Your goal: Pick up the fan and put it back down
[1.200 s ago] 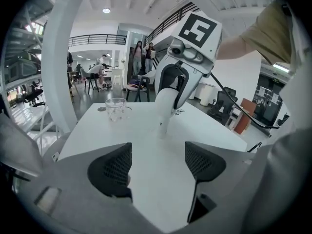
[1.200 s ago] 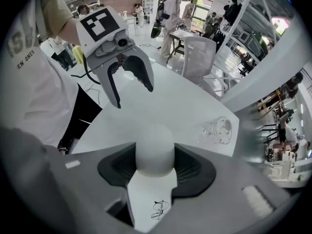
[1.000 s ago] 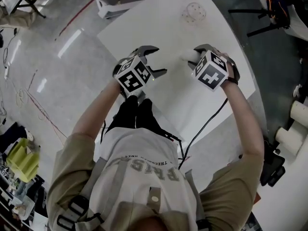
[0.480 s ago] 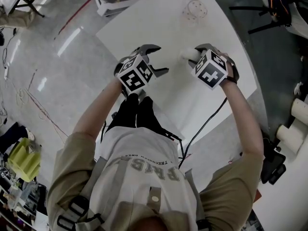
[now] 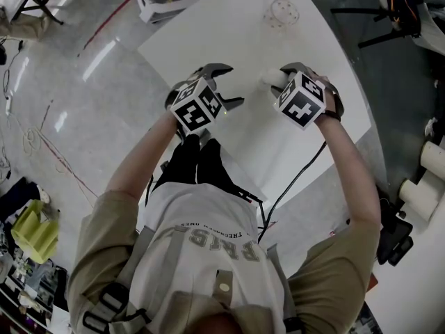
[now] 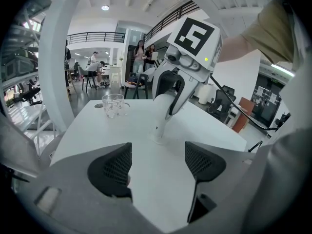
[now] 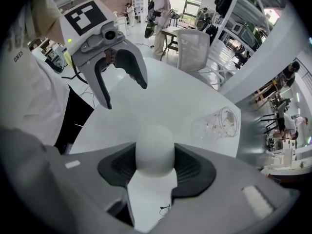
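Observation:
The fan (image 6: 162, 117) is a slim white stem with a rounded top, upright on the white table (image 5: 229, 40) with its base at the surface. From above, my right gripper (image 5: 284, 76) points straight down and is shut on the fan's top (image 7: 154, 152), with a pad pressed against each side. In the head view only a bit of the fan (image 5: 268, 79) shows beside the marker cube. My left gripper (image 5: 226, 87) hovers to the fan's left, open, with nothing between its fingers (image 6: 114, 165). The right gripper view shows that left gripper (image 7: 124, 94) beyond the fan.
A clear glass cup (image 5: 280, 14) stands on the far part of the table, also visible as the cup (image 6: 113, 105) behind the fan. A black cable (image 5: 299, 179) trails from my right hand over the near table edge. A white chair (image 7: 195, 50) stands beyond the table.

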{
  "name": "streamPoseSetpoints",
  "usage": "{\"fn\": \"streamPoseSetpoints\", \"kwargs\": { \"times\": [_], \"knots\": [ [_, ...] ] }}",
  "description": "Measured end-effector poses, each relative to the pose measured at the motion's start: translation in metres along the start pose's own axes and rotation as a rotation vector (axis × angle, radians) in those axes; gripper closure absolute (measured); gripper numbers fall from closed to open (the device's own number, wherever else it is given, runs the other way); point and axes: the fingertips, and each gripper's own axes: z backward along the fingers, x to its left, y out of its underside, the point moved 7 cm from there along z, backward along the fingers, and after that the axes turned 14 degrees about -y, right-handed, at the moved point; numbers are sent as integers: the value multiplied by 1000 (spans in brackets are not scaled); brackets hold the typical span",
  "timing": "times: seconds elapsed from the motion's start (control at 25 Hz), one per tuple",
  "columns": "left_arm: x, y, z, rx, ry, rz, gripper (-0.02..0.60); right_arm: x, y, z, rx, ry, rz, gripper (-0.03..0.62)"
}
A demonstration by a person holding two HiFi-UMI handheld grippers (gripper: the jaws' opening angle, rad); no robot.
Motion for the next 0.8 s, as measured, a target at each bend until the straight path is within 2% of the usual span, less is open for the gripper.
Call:
{"fn": "streamPoseSetpoints", "kwargs": {
  "times": [0.4, 0.52, 0.8],
  "knots": [
    [1, 1, 3, 6, -7, -5, 230, 0, 1, 1, -44, 5, -32, 387],
    [0, 2, 4, 8, -12, -6, 231, 1, 1, 2, -61, -9, -47, 362],
    [-2, 3, 6, 6, -15, -14, 232, 5, 4, 10, -107, -17, -79, 353]
  ]
}}
